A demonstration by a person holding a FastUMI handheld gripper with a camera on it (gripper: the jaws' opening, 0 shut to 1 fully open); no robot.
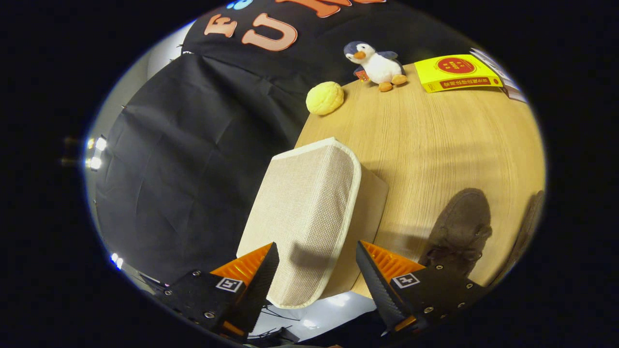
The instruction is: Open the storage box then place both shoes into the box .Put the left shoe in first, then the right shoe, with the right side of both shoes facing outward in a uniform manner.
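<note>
A beige fabric storage box (309, 212) stands on the wooden table (435, 140), its lid down, tilted in my view. My gripper (316, 270) is open, and the near corner of the lid lies between the two fingers without either pressing on it. A brown suede shoe (459, 227) lies on the table just right of the box, beyond the right finger. A second brown shoe (527, 227) lies further right, mostly cut off.
At the far side of the table sit a yellow bun-shaped toy (325, 98), a plush penguin (377, 65) and a yellow book (454, 72). Black cloth hangs to the left of the table.
</note>
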